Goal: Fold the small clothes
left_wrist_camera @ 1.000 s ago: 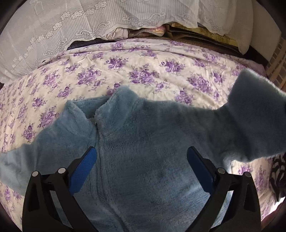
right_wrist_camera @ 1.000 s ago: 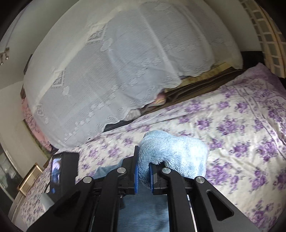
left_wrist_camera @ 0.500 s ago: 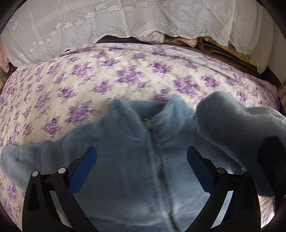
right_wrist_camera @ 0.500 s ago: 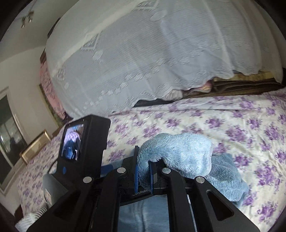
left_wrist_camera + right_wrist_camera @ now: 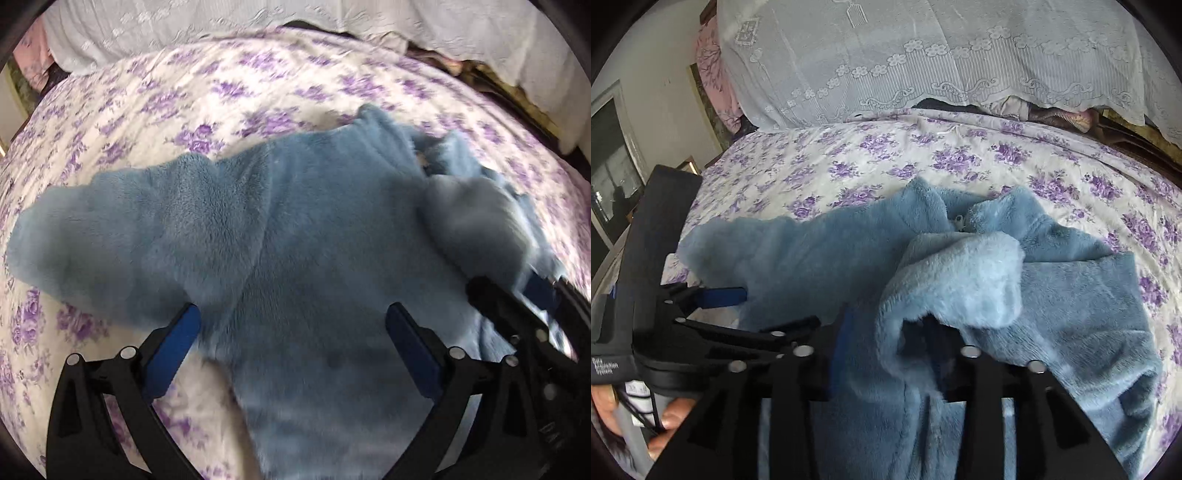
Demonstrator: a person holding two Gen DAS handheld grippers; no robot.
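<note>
Fleece jacket (image 5: 295, 240) spread across the middle of the frame on the floral bed (image 5: 166, 96), zipper side up. Right sleeve (image 5: 960, 280) folded inward over the chest, draped between the parting pads of the right claw (image 5: 886, 332), opening and probably no longer gripping, though the fluff hides the contact. Left claw (image 5: 291, 339) wide, empty, above the body. Left sleeve (image 5: 92, 229) lying out flat at frame left. Next: grip that cuff, fold across.

White lettering on the left gripper (image 5: 713, 306) body, seen in the right wrist view, is too small to read with certainty. No other text, label or number is legible.
</note>
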